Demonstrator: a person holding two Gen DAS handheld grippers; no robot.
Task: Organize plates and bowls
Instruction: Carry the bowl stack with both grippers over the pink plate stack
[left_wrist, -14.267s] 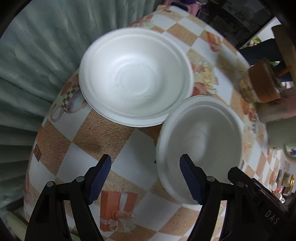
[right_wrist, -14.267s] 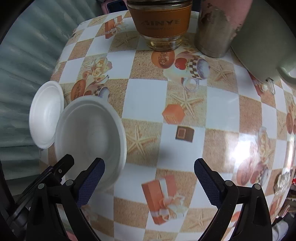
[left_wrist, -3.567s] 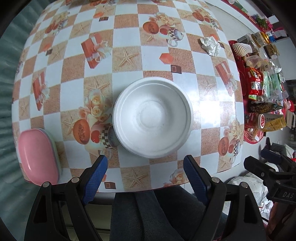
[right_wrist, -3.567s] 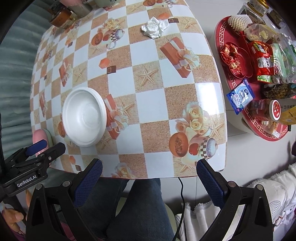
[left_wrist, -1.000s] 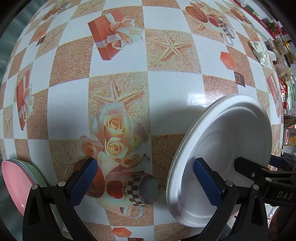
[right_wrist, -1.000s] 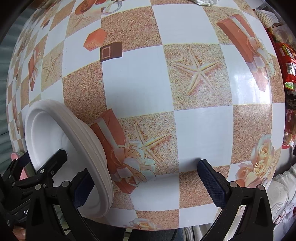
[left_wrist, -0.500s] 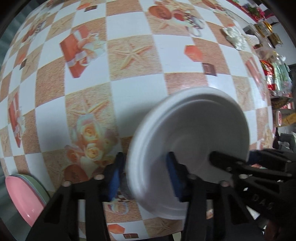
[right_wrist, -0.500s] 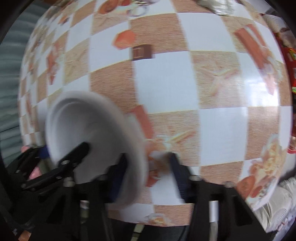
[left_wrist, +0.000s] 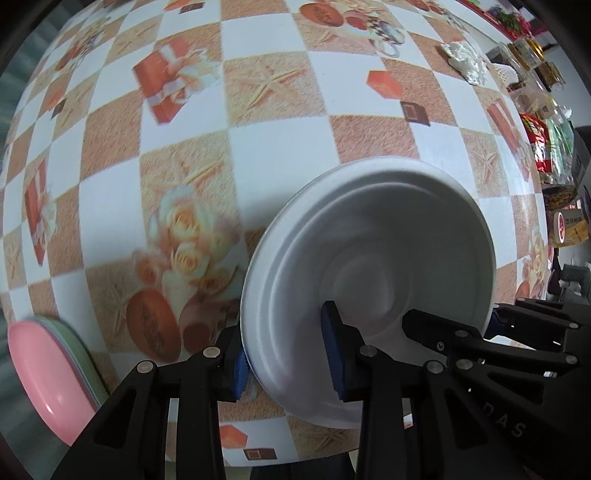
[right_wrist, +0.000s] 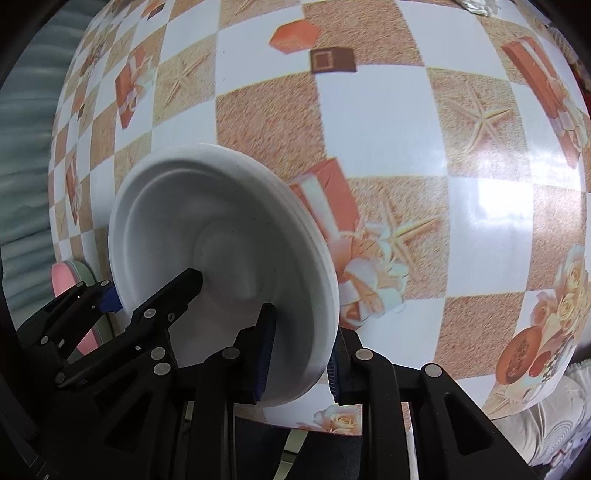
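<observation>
Both grippers went from wide open to clamped on opposite rims of the white foam bowl (left_wrist: 369, 258): left gripper (left_wrist: 288, 362) was closing, right gripper (right_wrist: 299, 354) pinching. Bowl hung tilted beside the pink plate stack (left_wrist: 48, 373), not yet stacked.

bowl (left_wrist: 369, 236): matt white foam-like, smooth moulded rings
tablecloth (right_wrist: 388, 122): glossy printed vinyl, glare patches
plates (left_wrist: 44, 373): smooth pink plastic, slight sheen, left edge
gripper pads (left_wrist: 332, 347): ribbed blue rubber
</observation>
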